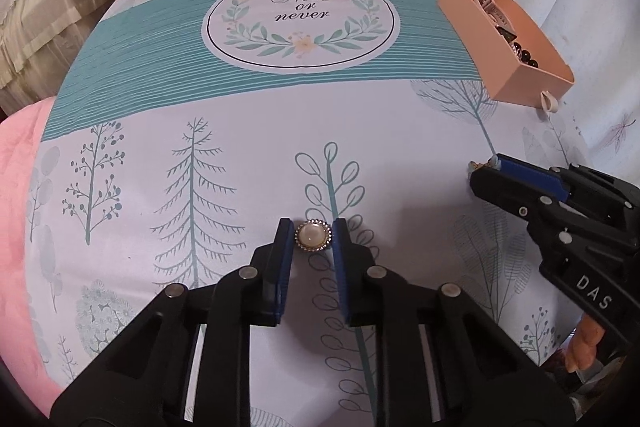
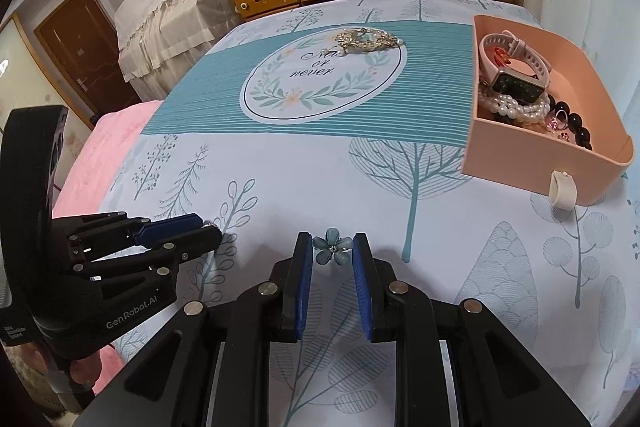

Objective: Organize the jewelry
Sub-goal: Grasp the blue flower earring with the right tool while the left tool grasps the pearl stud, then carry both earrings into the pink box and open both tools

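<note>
The left gripper (image 1: 313, 235) has its 2 blue pads closed in against the sides of a round brooch (image 1: 313, 235), so it looks gripped, with the piece low against the printed sheet (image 1: 240, 155). My advice: lift straight up and watch that the round rim does not roll out from between the flat pads.

The brooch is a pale, milky dome ringed with tiny clear stones in a gold-toned setting.

Further right, the right gripper (image 2: 332, 247) pinches a small blue flower (image 2: 332, 247) at its fingertips, jaws narrowed to the width of the petals. The flower has 5 glossy grey-blue petals around a small sparkling centre. The hold sits on petal edges, so I judge it fragile; carry it level and avoid sudden rolls of the wrist.

Beyond both, near the far end of the bed, a gold ornate piece (image 2: 368, 41) with pearls lies on the "Now or never" circle, not yet collected.

At the right stands the pink box (image 2: 520, 147), well apart from both grippers. It already holds a watch (image 2: 516, 89), a pearl bracelet (image 2: 516, 109) and dark beads (image 2: 576, 125). Each piece probably goes there: come over the near wall, lower inside, then release, 1 hand at a time.
</note>
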The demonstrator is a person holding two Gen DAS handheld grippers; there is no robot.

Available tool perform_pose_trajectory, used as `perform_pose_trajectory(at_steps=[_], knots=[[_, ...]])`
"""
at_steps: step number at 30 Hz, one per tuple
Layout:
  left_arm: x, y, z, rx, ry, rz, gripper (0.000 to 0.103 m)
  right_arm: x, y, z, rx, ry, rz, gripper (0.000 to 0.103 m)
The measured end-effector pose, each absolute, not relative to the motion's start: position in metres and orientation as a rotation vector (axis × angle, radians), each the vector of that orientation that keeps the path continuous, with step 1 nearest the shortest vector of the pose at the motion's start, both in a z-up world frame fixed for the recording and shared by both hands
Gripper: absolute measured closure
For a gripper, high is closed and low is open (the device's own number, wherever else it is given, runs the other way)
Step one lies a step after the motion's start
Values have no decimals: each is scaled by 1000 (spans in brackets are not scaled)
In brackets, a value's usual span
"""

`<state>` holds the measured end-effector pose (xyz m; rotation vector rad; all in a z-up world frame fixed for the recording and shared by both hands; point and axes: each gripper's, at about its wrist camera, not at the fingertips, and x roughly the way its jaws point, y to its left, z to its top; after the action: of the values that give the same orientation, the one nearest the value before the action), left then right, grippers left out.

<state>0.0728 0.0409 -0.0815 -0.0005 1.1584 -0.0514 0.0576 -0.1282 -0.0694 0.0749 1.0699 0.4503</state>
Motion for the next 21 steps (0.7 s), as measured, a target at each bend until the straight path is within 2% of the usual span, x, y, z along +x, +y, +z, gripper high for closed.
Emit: perform_pose_trajectory(at_steps=[9, 21], knots=[[72, 30, -61, 17, 1129, -60, 86, 53, -143, -51, 99, 1022, 452, 83], [126, -50, 56, 63, 876, -238, 86, 88, -214, 46, 136, 848, 288, 83]])
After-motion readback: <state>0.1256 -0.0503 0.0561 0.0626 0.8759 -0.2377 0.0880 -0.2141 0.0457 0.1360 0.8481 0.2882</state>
